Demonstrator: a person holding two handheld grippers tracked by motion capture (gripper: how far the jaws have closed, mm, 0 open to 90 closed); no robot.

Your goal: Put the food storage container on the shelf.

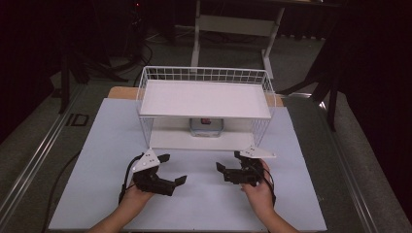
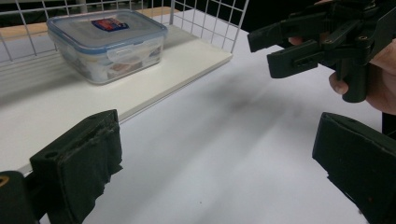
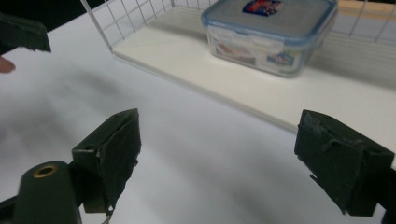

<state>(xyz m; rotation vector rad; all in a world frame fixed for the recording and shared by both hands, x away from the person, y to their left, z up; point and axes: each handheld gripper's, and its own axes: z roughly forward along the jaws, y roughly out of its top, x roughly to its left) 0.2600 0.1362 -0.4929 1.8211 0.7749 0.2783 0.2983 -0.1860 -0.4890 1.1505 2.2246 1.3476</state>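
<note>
A clear plastic food box (image 1: 206, 127) with a blue-rimmed lid and a red label stands on the lower board of a white wire rack (image 1: 145, 92), under its upper shelf. The box (image 2: 107, 44) is upright and closed, as the right gripper view also has the box (image 3: 271, 35). My left gripper (image 1: 173, 169) hovers open over the white tabletop in front of the rack, nothing between its fingers (image 2: 79, 163). My right gripper (image 1: 228, 161) is open and empty too, its fingers (image 3: 112, 149) wide apart and aimed toward the rack. Both stand apart from the box.
The white table sheet (image 1: 209, 204) spreads in front of the rack. The rack's upper shelf (image 1: 204, 99) is a bare white board. A desk frame (image 1: 233, 24) and dark stands stand on the floor behind. Cables (image 1: 58, 184) run along the left of the table.
</note>
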